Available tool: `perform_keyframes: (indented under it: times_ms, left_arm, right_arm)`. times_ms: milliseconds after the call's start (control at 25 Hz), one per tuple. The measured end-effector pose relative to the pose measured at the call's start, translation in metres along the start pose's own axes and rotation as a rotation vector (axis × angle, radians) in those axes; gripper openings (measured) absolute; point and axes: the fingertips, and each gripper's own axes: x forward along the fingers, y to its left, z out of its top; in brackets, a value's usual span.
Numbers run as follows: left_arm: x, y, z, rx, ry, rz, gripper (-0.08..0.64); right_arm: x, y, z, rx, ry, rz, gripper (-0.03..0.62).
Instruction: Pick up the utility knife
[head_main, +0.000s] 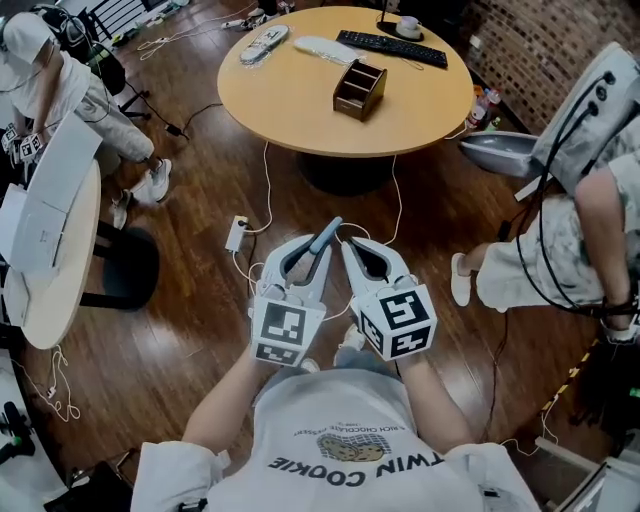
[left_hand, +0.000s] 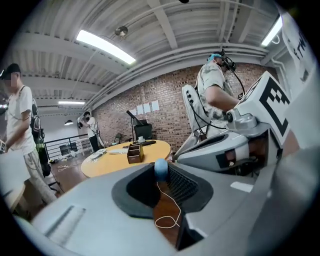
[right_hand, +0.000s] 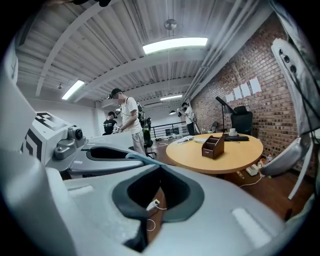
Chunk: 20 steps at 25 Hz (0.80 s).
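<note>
Where the white table (head_main: 70, 230) curves in at the left edge, open wooden floor (head_main: 190, 330) spreads across to the power strip (head_main: 236, 233). The left gripper (head_main: 312, 262) is clamped on the utility knife (head_main: 326, 237), a slim grey-blue handle that juts past the jaw tips and has a rounded end. Just beside it, the right gripper (head_main: 352, 250) has its jaws together and empty. The round table (head_main: 290, 110) stands ahead, and a seated person (head_main: 560, 240) hems in the right.

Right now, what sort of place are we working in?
Probably an office or lab workspace: a round wooden table with a keyboard on it, a brick wall, and a power strip with cables trailing across the wooden floor.
</note>
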Motion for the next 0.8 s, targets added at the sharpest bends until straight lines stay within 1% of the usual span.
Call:
perform_keyframes:
  times_ms: [80, 160, 480, 640, 800]
  left_arm:
    - [-0.019, 0.006, -0.007, -0.042, -0.004, 0.003, 0.074]
    - [-0.040, 0.011, -0.012, -0.066, -0.009, 0.006, 0.074]
    - [-0.106, 0.016, -0.033, -0.096, -0.025, -0.005, 0.074]
    - [-0.124, 0.013, -0.041, -0.114, -0.030, -0.017, 0.074]
    - [-0.132, 0.007, -0.043, -0.138, -0.036, -0.030, 0.074]
  right_arm:
    - [-0.002, 0.019, -0.002, -0.002, 0.000, -0.007, 0.002]
    - [-0.004, 0.039, -0.006, 0.002, 0.001, -0.012, 0.002]
    - [-0.019, 0.104, -0.023, 0.014, -0.003, -0.048, 0.002]
    - [-0.028, 0.121, -0.030, 0.011, -0.005, -0.070, 0.002]
    - [-0.039, 0.125, -0.032, 0.007, -0.012, -0.090, 0.002]
